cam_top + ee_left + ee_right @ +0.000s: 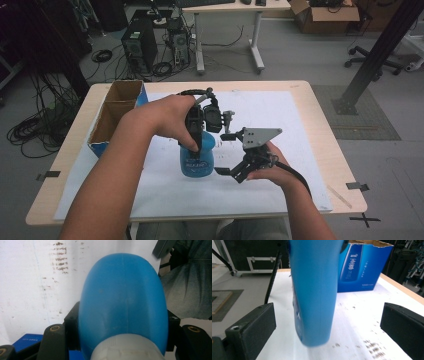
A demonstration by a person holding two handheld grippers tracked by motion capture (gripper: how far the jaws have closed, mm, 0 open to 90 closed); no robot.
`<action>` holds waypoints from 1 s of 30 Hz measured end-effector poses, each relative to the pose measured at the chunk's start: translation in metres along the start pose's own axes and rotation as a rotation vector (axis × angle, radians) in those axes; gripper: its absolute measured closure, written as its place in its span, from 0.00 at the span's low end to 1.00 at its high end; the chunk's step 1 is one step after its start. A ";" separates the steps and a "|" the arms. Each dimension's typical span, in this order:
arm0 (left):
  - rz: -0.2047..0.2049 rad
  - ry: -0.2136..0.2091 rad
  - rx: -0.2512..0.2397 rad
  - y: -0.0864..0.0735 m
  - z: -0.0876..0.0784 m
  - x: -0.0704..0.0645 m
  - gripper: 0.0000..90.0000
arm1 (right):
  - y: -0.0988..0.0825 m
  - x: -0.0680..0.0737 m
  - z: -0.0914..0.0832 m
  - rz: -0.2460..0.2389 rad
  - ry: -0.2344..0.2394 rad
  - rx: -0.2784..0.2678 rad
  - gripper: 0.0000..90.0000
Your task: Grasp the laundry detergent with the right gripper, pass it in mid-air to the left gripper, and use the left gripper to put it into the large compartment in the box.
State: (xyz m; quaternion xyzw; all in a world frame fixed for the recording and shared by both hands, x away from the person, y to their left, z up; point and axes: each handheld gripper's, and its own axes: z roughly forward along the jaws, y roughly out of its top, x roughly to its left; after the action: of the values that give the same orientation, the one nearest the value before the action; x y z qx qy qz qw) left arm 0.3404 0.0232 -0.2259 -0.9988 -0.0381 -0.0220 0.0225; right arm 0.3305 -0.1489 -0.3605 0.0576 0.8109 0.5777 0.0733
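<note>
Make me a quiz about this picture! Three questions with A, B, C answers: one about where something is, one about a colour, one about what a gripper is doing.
1. Where is the cardboard box?
A. table's far-left part
B. floor
C. under the table

2. What colour is the bottle?
A. red
B. blue
C. green

3. What is the left gripper doing?
A. lying flat
B. hanging open
C. gripping the bottle

Answers: 1 A, it sits by the table's left edge. 2 B, its body is bright blue. 3 C, its jaws press both bottle sides in the left gripper view.

high overhead view, gripper cameras close on blue bottle [197, 159]
</note>
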 end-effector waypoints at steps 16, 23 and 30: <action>-0.067 0.009 0.029 -0.007 -0.004 0.008 0.42 | 0.013 -0.013 -0.057 -0.096 -0.072 0.197 0.01; -0.091 0.006 0.009 -0.010 -0.004 0.011 0.42 | 0.007 -0.022 -0.057 -0.099 -0.075 0.291 0.01; -0.125 0.005 0.013 -0.012 -0.005 0.013 0.42 | 0.004 -0.030 -0.057 -0.096 -0.086 0.332 0.01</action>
State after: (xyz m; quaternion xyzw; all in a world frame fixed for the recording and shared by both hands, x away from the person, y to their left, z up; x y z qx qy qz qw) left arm 0.3519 0.0356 -0.2203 -0.9942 -0.1006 -0.0258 0.0276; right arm 0.3490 -0.2060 -0.3370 0.0550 0.8930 0.4288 0.1249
